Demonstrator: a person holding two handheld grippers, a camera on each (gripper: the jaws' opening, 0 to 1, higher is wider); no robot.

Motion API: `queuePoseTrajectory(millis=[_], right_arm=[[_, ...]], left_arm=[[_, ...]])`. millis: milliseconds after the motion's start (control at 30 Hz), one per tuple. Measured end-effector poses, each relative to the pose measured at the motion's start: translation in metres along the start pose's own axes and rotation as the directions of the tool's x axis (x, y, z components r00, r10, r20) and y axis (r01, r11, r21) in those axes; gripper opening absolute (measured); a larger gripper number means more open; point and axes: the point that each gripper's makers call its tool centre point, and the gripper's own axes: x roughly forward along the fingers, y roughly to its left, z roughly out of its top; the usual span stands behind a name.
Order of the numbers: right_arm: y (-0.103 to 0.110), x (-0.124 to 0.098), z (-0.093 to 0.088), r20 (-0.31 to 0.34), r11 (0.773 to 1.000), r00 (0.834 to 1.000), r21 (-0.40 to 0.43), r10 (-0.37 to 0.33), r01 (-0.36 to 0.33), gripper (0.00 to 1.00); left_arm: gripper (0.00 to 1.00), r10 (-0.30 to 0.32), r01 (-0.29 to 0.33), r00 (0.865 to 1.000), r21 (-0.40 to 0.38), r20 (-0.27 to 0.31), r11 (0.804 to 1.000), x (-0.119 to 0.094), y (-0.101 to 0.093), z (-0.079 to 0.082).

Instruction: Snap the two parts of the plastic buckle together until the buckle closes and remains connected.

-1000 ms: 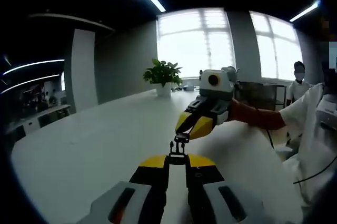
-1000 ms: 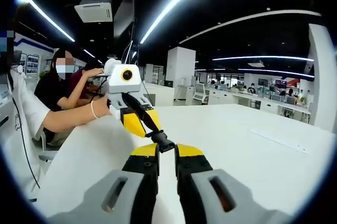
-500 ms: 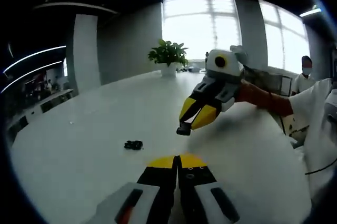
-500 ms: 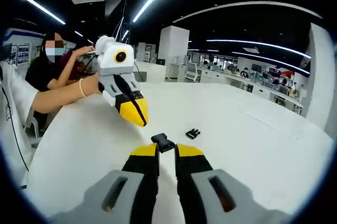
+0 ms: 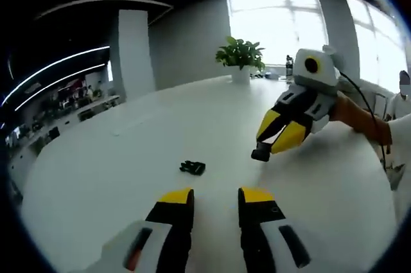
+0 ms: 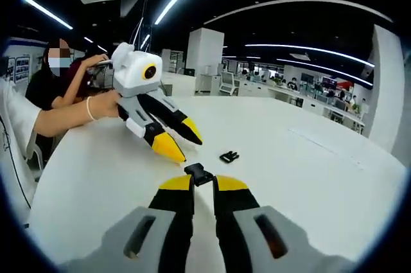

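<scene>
**Buckle halves apart: one on the table, one in the right gripper**

In the left gripper view, the left gripper (image 5: 215,197) hovers over the white table (image 5: 128,157) with its yellow-tipped jaws spread and nothing between them. One black buckle part (image 5: 192,167) lies loose on the tabletop, just ahead of the jaws and a little to their left. The right gripper (image 5: 268,149) comes in from the right, gripping the other buckle part (image 5: 260,155) at its tips, lifted clear of the table and well apart from the loose piece. A potted plant (image 5: 241,58) stands at the far edge of the table by the windows.

In the right gripper view, the right gripper (image 6: 203,183) has its jaws drawn narrow on the held buckle part (image 6: 200,173). Beyond it, the left gripper (image 6: 182,142) points down toward the table with jaws apart, and the loose buckle part (image 6: 229,156) rests on the surface just beside its tips, untouched.
</scene>
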Motion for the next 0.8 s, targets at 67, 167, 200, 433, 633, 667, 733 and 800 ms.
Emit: queuePoseTrajectory(millis=[67,167,200,433,633,667,733,800], right_arm=[[-0.002,-0.002,0.000,-0.001,1.000,1.000,-0.001,-0.011,0.011,0.11],[-0.004,-0.006,0.003,0.010,1.000,0.999,-0.003,-0.030,0.030,0.11],[-0.005,-0.008,0.004,0.017,0.999,0.999,0.002,-0.035,0.035,0.11],[-0.018,-0.016,0.007,0.033,0.996,0.996,0.047,-0.078,0.076,0.11],[-0.027,-0.023,0.007,0.040,0.991,0.994,0.092,-0.104,0.100,0.11],[-0.029,-0.024,0.008,0.043,0.989,0.993,0.100,-0.111,0.107,0.11],[-0.033,-0.028,0.009,0.051,0.987,0.991,0.111,-0.124,0.117,0.11],[-0.035,-0.030,0.011,0.061,0.985,0.990,0.121,-0.130,0.122,0.11]], left_arm=[[0.28,0.010,-0.010,1.000,-0.044,0.009,0.999,0.005,-0.001,0.004],[0.30,0.078,-0.077,0.997,-0.076,0.013,0.994,0.012,0.004,0.006],[0.32,0.099,-0.097,0.995,-0.100,0.020,0.990,0.014,0.007,0.007],[0.44,0.184,-0.176,0.983,-0.262,0.004,0.949,0.024,0.013,0.009],[0.45,0.264,-0.245,0.964,-0.288,0.029,0.926,0.032,0.020,0.024],[0.45,0.279,-0.257,0.960,-0.302,0.031,0.918,0.035,0.022,0.027],[0.44,0.300,-0.276,0.953,-0.316,0.030,0.908,0.040,0.024,0.030],[0.42,0.311,-0.291,0.950,-0.313,0.014,0.904,0.045,0.024,0.028]])
